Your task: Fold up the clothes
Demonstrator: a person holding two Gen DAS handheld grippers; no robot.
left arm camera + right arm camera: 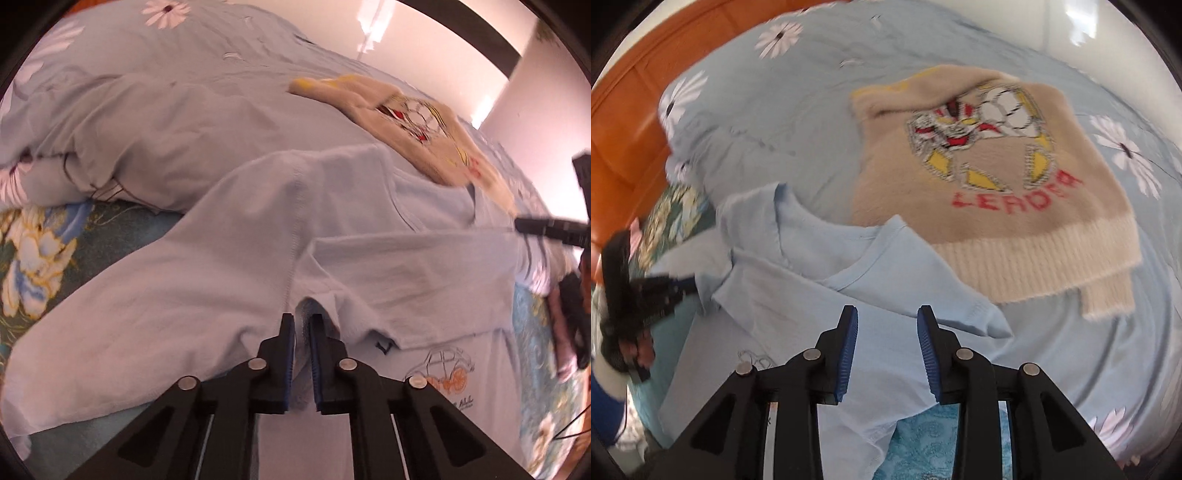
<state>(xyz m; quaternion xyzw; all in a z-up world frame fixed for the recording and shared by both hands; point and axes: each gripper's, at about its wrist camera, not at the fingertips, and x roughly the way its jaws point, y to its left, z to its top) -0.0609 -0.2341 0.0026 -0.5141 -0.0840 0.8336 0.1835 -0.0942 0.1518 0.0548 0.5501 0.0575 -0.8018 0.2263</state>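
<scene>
Jaws of the left gripper (303, 325) are nearly closed, and a bunched fold of the pale blue T-shirt (229, 258) sits pinched between the blue pads. Jaws of the right gripper (887, 325) stand partly apart above the same shirt; nothing is between them, and the pads touch no cloth.

From the left wrist, the T-shirt spreads out from the gripper across the bed: one sleeve runs away to the left, a stitched seam climbs straight up from the pinch, and a small car print lies just right of the gripper. A tan sweater (417, 125) lies beyond the shirt, its near edge overlapping the shirt's far side. The right gripper (543, 227) shows blurred at the shirt's right edge.

From the right wrist, the T-shirt's collar and a folded-over sleeve lie just ahead of the jaws, and the sweater (993, 177), with a cartoon figure and red lettering, lies beyond and to the right, touching the shirt. A light blue duvet (798, 122) with white daisies lies under both garments. The left gripper (665, 286) is at the shirt's left edge, blurred.
</scene>
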